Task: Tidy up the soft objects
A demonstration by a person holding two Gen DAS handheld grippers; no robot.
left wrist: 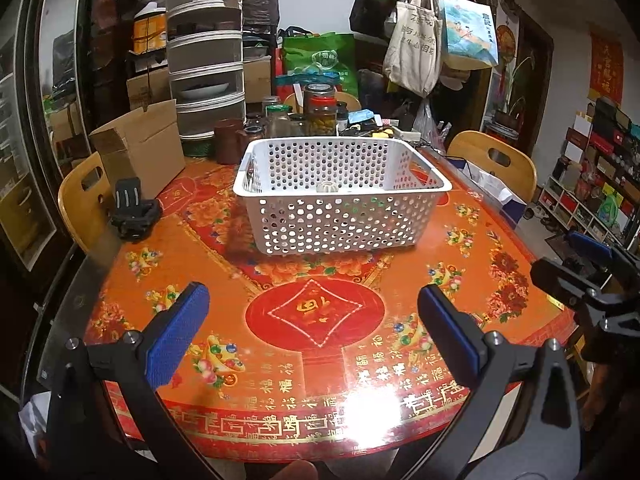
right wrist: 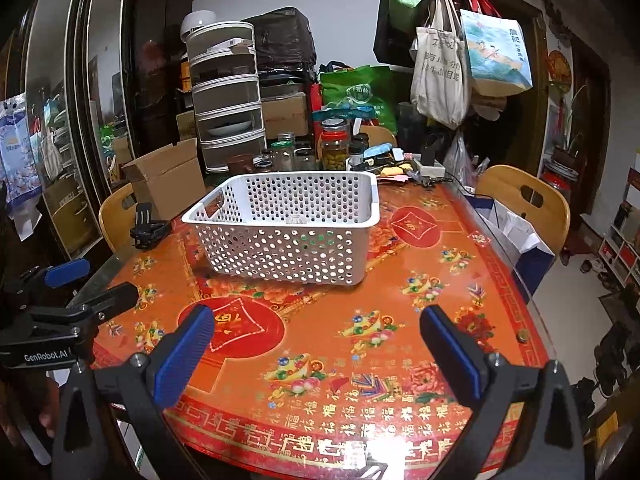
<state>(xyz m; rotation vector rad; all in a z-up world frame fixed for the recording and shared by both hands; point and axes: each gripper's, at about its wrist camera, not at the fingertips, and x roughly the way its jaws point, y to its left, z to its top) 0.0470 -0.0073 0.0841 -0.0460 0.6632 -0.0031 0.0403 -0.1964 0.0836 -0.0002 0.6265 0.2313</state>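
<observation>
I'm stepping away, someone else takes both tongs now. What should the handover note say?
Left tongs: open, empty, above the table's near edge.
Right tongs: open, empty, likewise.
White perforated basket stands mid-table on the red tablecloth; a small pale round item shows above its front rim, with coloured bits behind the holes.
Done: no soft objects lie loose on the cloth.
Left: check the basket's contents; they are mostly hidden.

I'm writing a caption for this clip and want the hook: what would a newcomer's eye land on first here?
First, the white perforated basket standing mid-table on the bright red-and-orange patterned tablecloth; something small and pale shows at its near rim, though what it is cannot be told. Next, the blue-padded left gripper and right gripper, both open and empty over the near edge. Behind the basket stand glass jars and a tiered white food cover.
</observation>
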